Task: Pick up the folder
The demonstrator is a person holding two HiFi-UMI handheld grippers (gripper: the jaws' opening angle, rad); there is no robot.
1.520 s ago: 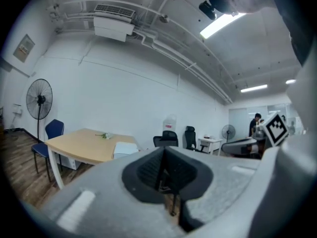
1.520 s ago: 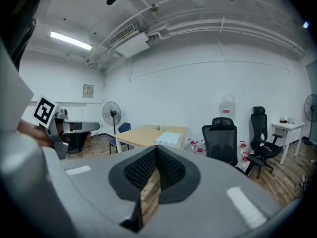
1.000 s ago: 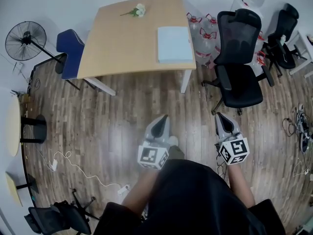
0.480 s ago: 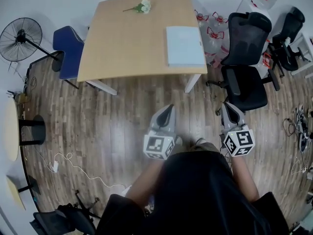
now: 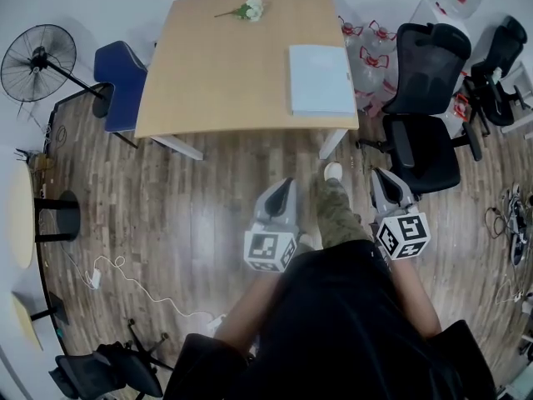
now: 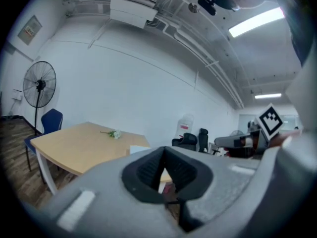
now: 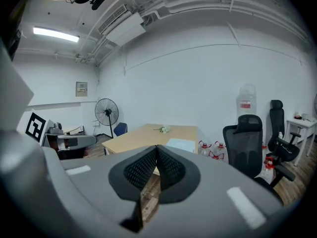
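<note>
The folder (image 5: pixel 321 79) is a flat pale blue rectangle lying on the right part of the wooden table (image 5: pixel 225 65). It shows small and far off as the folder (image 7: pixel 181 145) in the right gripper view, and its edge (image 6: pixel 140 148) peeks over the jaws in the left gripper view. My left gripper (image 5: pixel 287 186) is held over the floor short of the table's near edge, shut and empty. My right gripper (image 5: pixel 379 176) is beside it, also shut with nothing held. Both point toward the table, well apart from the folder.
A white flower sprig (image 5: pixel 248 9) lies at the table's far edge. A blue chair (image 5: pixel 122 77) and a standing fan (image 5: pixel 33 61) are to the left. Black office chairs (image 5: pixel 420 115) and water bottles (image 5: pixel 366 48) crowd the right. The person's shoe (image 5: pixel 333 172) is between the grippers.
The person has stepped toward the table, so it sits nearer and both grippers have come closer to its near edge. A leg and shoe now show between the grippers.
</note>
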